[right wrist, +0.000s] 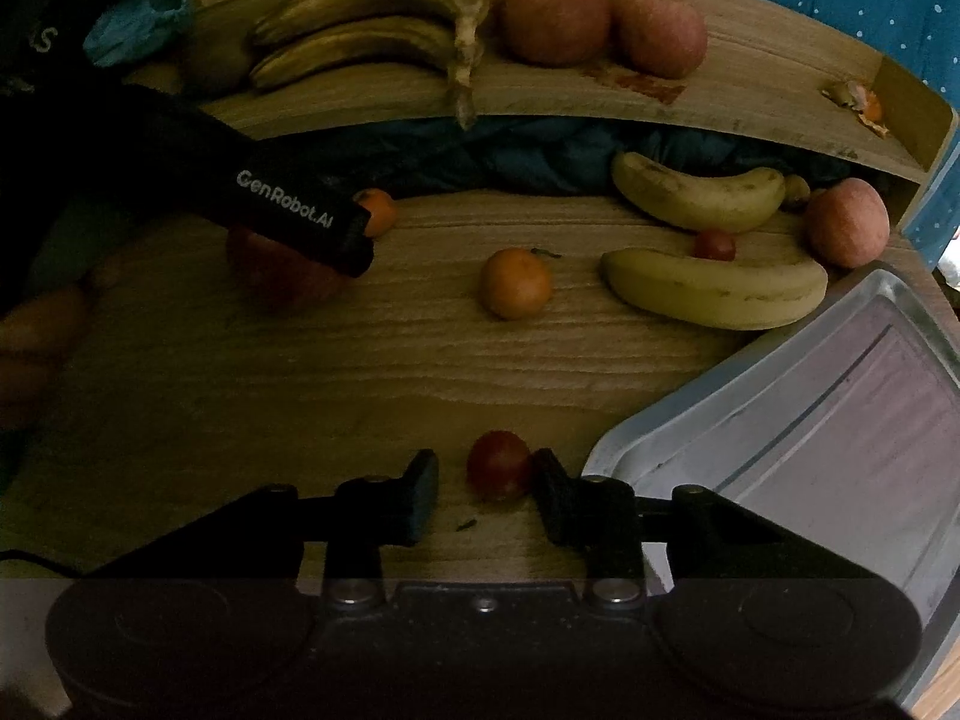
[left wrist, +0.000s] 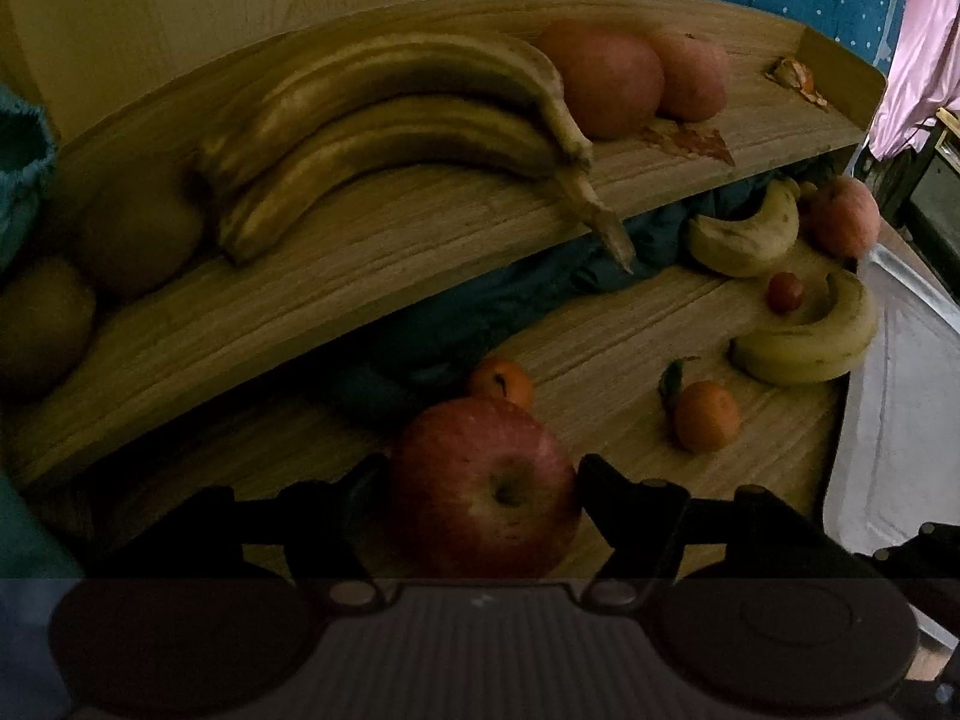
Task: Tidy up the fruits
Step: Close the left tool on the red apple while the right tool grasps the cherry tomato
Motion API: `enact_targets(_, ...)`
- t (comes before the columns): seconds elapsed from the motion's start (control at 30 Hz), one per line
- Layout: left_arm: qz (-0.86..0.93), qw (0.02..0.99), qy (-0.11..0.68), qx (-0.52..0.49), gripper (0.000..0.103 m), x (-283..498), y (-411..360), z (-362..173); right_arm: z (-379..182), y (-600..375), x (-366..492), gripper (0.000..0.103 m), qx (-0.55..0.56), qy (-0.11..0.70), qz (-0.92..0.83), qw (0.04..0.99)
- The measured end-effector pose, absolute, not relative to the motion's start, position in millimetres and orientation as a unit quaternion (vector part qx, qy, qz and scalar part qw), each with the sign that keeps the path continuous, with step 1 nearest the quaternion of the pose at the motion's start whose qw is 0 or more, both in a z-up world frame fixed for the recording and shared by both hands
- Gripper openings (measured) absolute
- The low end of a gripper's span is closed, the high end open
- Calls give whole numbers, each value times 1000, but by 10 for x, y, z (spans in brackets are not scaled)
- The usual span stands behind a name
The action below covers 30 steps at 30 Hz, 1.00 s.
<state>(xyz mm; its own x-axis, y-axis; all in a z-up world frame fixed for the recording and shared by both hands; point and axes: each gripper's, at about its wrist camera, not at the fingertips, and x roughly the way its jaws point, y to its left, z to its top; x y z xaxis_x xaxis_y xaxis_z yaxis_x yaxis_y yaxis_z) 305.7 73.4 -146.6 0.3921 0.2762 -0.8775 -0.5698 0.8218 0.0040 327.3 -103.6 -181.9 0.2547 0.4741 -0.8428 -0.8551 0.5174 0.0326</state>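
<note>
A big red apple [left wrist: 486, 504] rests on the wooden table [left wrist: 612, 336] between the fingers of my left gripper [left wrist: 480, 480], which is shut on it from both sides. In the right wrist view one of that gripper's black fingers [right wrist: 324, 222] covers the same apple [right wrist: 282, 282]. My right gripper [right wrist: 485, 480] is open around a small red fruit [right wrist: 498, 471]. The fruit touches the right finger, with a gap to the left one. Two tangerines [right wrist: 516, 283] [right wrist: 378, 210], two bananas [right wrist: 714, 294] [right wrist: 702, 195], a pinkish apple [right wrist: 846, 222] and another small red fruit [right wrist: 714, 245] lie on the table.
The raised shelf [right wrist: 750, 60] holds a banana bunch [right wrist: 360, 30], two reddish apples [right wrist: 552, 18] [right wrist: 660, 30] and peel scraps [right wrist: 858, 102]. A dark blue cloth [right wrist: 540, 162] is stuffed under it. A metal tray [right wrist: 810, 432] sits at the table's right edge.
</note>
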Motion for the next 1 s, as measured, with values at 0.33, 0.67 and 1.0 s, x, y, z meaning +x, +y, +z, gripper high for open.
enact_targets(0.33, 250, 811, 505, -160, 73, 2973, 549, -1451, -1803, -1038, 3276, 25, -228, 415, 444, 761)
enact_targets(0.67, 232, 806, 517, -172, 73, 2915, 324, -1444, -1760, -1125, 3157, 24, -227, 426, 459, 746)
enact_targets(1.0, 212, 803, 516, -209, 73, 2785, 215, -1424, -1595, -1288, 3026, 24, -230, 411, 455, 756)
